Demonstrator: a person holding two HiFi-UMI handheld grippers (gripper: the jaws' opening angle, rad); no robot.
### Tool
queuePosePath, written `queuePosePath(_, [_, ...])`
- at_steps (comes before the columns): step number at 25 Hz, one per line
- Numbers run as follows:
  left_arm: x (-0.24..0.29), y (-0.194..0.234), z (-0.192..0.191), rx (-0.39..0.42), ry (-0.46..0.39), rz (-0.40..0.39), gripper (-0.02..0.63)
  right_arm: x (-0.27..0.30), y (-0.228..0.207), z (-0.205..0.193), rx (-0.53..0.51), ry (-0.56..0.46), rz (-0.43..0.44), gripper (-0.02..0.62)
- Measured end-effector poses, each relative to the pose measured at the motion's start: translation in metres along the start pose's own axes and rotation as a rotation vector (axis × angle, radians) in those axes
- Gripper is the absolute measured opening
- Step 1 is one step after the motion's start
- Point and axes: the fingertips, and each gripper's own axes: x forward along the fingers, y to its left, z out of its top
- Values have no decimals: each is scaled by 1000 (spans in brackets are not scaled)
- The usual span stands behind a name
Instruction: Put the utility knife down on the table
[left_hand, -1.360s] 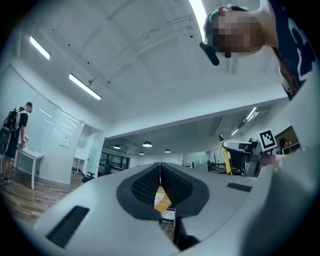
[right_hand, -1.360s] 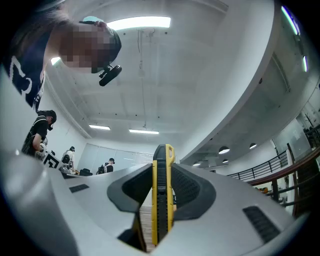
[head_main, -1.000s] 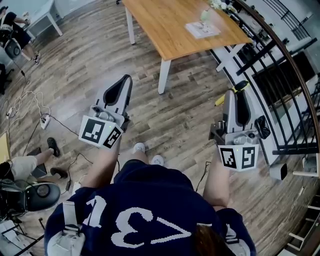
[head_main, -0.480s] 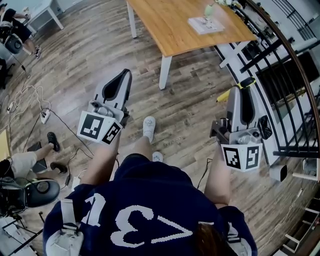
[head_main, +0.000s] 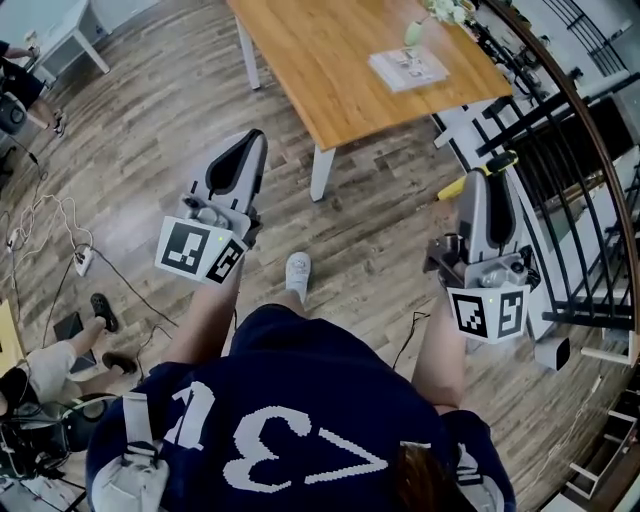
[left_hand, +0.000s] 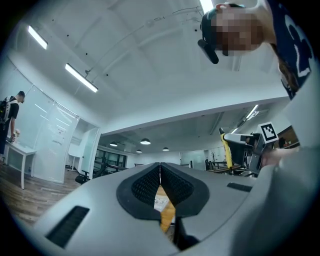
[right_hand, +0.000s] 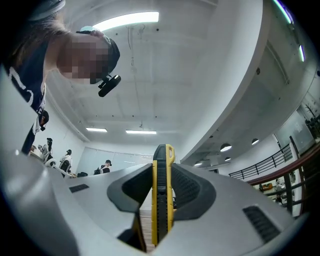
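Currently the right gripper (head_main: 487, 178) has its fingers clamped on the utility knife (right_hand: 161, 200), whose long axis runs out past the fingertips. The bench (head_main: 330, 60) lies up-left of it in the head view. The left gripper (left_hand: 160, 172) is closed and empty.

The smooth yellow plastic of the utility knife (right_hand: 161, 195) is being pinched by ribbed matt black pads (right_hand: 187, 192); a smooth wooden table (head_main: 330, 70) is being shown above grained floor (head_main: 150, 120) planks.

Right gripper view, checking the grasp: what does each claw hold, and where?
Right claw grips the yellow utility knife mid-body, ends sticking out; left claw is shut, empty.
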Motion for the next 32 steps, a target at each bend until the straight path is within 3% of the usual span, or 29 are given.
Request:
queuePosePath(8, [81,68,-8,2,-8,-28,17,85,-32,-31,15,-13,-26,129])
queuePosePath(18, [130,103,-35,-14,34,-37,17,133,-63,-58,29,-4,-42,130])
queuePosePath(26, [191,142,-58,3,40,56,17,212,-113,-101,77,-6,53,130])
queuePosePath(32, [262,168,-59,28,11,158,17,288,-174,-115,107,-16,147,130])
